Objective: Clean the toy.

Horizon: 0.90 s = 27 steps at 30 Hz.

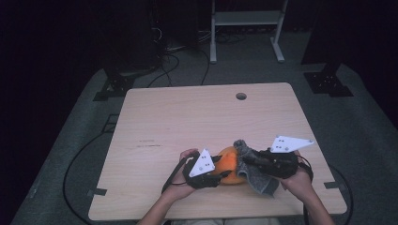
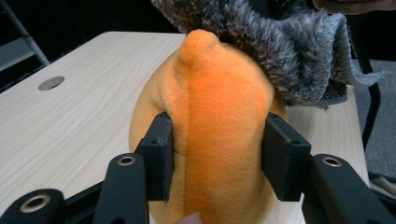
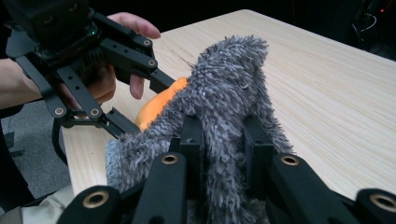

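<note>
The orange plush (image 2: 219,121) looks smooth and velvety, the grey cloth (image 3: 224,93) shaggy and rough, the worktop (image 1: 187,117) pale matt wood grain, each tool matt black plastic.

1. Your left gripper (image 1: 220,174) covers the near side of the orange toy (image 1: 230,161) in the high view, and the grey cloth (image 1: 256,171) hides its right side.
2. In the left gripper view, the toy (image 2: 219,126) is cut off at the bottom edge; you cannot tell its full shape.
3. There the cloth (image 2: 280,42) runs past the top edge.
4. In the right gripper view, the cloth (image 3: 224,98) hides nearly all of the toy (image 3: 159,105); only an orange sliver shows.
5. Your forearms leave the high view at the bottom edge.
6. The desk (image 1: 187,117) carries small dark marks, too small to read.
</note>
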Available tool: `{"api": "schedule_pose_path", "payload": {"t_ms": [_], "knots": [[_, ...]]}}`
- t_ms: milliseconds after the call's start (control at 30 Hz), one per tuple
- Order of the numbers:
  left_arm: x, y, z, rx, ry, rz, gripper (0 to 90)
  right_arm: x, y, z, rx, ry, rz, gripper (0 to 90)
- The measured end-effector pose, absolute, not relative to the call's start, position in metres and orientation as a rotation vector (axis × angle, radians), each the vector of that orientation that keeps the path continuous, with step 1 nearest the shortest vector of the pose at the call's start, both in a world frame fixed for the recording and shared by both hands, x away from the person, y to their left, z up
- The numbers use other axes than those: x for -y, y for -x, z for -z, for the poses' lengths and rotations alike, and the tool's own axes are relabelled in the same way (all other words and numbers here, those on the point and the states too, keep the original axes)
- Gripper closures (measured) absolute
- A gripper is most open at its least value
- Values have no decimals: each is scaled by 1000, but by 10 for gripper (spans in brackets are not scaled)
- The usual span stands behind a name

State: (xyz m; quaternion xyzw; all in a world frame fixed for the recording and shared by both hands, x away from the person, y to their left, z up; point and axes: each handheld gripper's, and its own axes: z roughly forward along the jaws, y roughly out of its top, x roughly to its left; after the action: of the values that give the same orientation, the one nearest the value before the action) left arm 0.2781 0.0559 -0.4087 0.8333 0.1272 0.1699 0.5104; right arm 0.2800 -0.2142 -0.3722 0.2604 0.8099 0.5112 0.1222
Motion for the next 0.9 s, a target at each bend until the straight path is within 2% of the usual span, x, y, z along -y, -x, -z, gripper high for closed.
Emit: {"api": "schedule_pose_path", "payload": {"t_ms": [233,333,467,533,900], "knots": [[-69,-275,388,-245,-2039,-402,511,205,-272,361,-2345,-726,-1561,736],[-76,-278,383,-223,-2085,-346,509,201,-271,360,-2354,-725,-1574,735],[-72,-285,403,-240,-2158,-285,495,196,-278,377,-2394,-780,-1494,734],[-72,-287,407,-247,-2133,-250,490,198,-283,389,-2418,-826,-1481,733],[-62,-290,408,-265,-2115,-259,462,220,-300,412,-2408,-976,-1423,734]]}}
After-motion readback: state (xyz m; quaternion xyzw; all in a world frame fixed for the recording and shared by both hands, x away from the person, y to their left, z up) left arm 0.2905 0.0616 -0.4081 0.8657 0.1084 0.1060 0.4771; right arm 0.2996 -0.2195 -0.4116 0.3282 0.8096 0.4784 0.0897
